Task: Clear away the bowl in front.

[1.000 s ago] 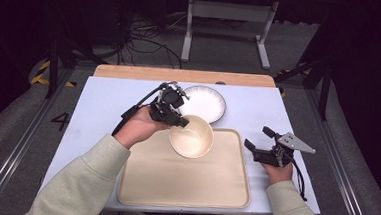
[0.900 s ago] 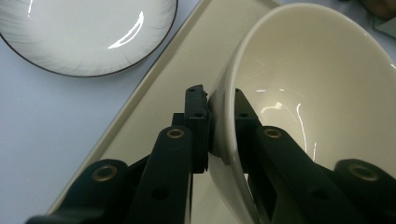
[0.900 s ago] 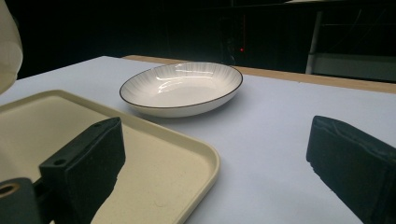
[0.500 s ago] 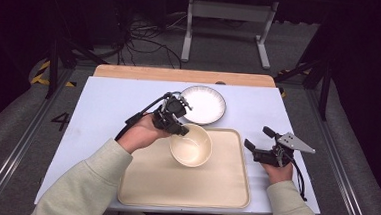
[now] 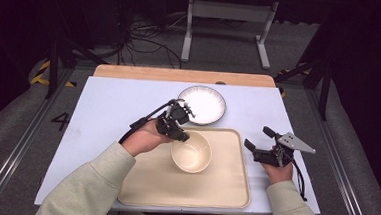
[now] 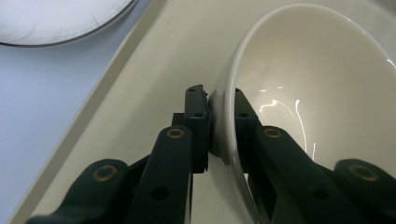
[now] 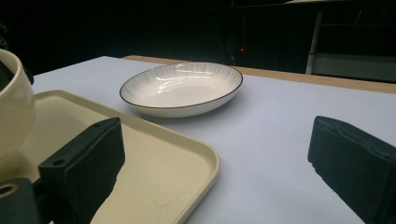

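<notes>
A cream bowl (image 5: 192,151) is over the far part of the beige tray (image 5: 138,184). My left gripper (image 5: 179,133) is shut on the bowl's left rim. In the left gripper view the two jaws pinch the bowl (image 6: 317,84) wall, one inside and one outside, with the tray (image 6: 154,84) underneath; I cannot tell whether the bowl touches it. My right gripper (image 5: 258,136) stands open just right of the tray with nothing between its jaws. In the right gripper view the gripper (image 7: 217,163) spans the tray (image 7: 154,158) corner, and the bowl (image 7: 14,112) is at the left edge.
A white plate with a dark rim (image 5: 202,104) lies on the pale blue tabletop (image 5: 108,107) just beyond the tray, also seen as the plate (image 7: 182,88) and the plate (image 6: 56,18). A wooden strip (image 5: 130,72) runs along the table's far edge.
My left gripper has carried the bowl a little toward the person and lower over the tray. The right gripper has stayed in place, open.
</notes>
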`<state>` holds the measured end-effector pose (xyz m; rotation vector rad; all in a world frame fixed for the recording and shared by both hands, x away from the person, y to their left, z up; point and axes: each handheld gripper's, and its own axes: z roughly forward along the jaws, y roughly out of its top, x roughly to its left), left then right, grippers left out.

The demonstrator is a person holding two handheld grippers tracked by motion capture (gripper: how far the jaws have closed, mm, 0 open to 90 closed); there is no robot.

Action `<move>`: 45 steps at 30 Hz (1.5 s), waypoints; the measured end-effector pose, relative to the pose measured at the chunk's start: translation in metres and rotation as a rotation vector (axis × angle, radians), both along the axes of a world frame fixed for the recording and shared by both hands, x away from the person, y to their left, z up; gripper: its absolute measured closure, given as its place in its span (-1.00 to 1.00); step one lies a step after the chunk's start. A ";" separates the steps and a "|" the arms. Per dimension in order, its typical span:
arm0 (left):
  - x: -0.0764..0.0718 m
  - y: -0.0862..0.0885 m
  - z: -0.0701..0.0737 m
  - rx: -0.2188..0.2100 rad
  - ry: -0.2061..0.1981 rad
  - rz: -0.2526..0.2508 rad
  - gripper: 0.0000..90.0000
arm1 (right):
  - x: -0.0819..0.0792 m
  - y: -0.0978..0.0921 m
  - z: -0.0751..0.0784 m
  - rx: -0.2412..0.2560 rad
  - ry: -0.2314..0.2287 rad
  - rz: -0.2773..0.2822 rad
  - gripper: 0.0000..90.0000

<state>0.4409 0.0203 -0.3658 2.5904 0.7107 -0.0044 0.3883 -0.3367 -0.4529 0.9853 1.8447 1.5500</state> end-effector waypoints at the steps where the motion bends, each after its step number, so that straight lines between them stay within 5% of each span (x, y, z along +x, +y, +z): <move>1: 0.000 -0.001 -0.002 0.008 0.002 0.001 0.84 | 0.000 0.000 0.000 0.000 0.000 0.000 -0.91; 45: 0.007 -0.002 -0.026 0.021 0.055 -0.011 0.77 | 0.000 0.000 0.000 0.009 0.002 0.006 -0.91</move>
